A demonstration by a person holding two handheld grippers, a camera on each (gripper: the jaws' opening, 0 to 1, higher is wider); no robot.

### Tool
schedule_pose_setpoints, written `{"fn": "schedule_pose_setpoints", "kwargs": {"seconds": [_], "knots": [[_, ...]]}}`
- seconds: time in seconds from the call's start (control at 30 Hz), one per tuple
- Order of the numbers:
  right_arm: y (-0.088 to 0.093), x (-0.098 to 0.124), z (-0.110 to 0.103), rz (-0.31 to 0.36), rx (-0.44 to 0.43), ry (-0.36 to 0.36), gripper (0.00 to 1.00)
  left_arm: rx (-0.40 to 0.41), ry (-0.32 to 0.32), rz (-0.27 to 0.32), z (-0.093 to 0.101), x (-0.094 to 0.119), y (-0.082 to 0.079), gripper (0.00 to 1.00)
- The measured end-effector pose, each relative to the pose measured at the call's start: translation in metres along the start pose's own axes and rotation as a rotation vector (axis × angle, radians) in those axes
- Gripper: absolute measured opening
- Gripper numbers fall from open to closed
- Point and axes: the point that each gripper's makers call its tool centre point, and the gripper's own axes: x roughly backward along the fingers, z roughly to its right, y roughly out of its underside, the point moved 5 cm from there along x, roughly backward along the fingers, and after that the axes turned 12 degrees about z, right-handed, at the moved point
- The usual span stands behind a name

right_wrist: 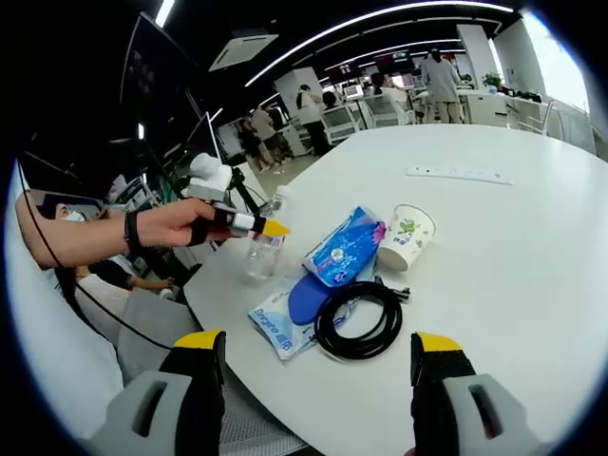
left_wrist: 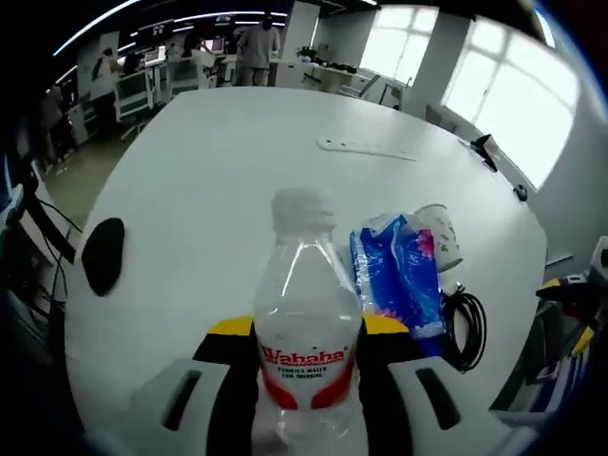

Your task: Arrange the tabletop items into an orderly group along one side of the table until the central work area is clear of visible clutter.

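left gripper (left_wrist: 306,347) is clamped on upright water bottle (left_wrist: 306,323), held at table (left_wrist: 228,171) edge | packet (left_wrist: 397,275), cup (left_wrist: 442,233), cable (left_wrist: 465,328) are grouped just right of it | right gripper (right_wrist: 309,375) is wide open, empty, nearer the cable

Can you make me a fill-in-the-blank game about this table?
1. The left gripper is holding a clear water ____.
2. The paper cup lies tipped on its ____.
3. The coiled cable is the colour ____.
4. The right gripper has its jaws ____.

Missing words: bottle, side, black, open
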Motion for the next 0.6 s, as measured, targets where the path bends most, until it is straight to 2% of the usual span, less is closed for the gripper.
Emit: {"fn": "schedule_pose_setpoints", "kwargs": {"seconds": [0.3,0.6], "knots": [[0.001,-0.001,-0.004,0.003,0.003,-0.009,0.82,-0.015,-0.003,0.019,-0.011,0.016,0.007,0.39],[0.003,-0.002,-0.005,0.005,0.002,-0.015,0.82,-0.042,-0.007,0.049,-0.003,0.035,0.01,0.39]]}}
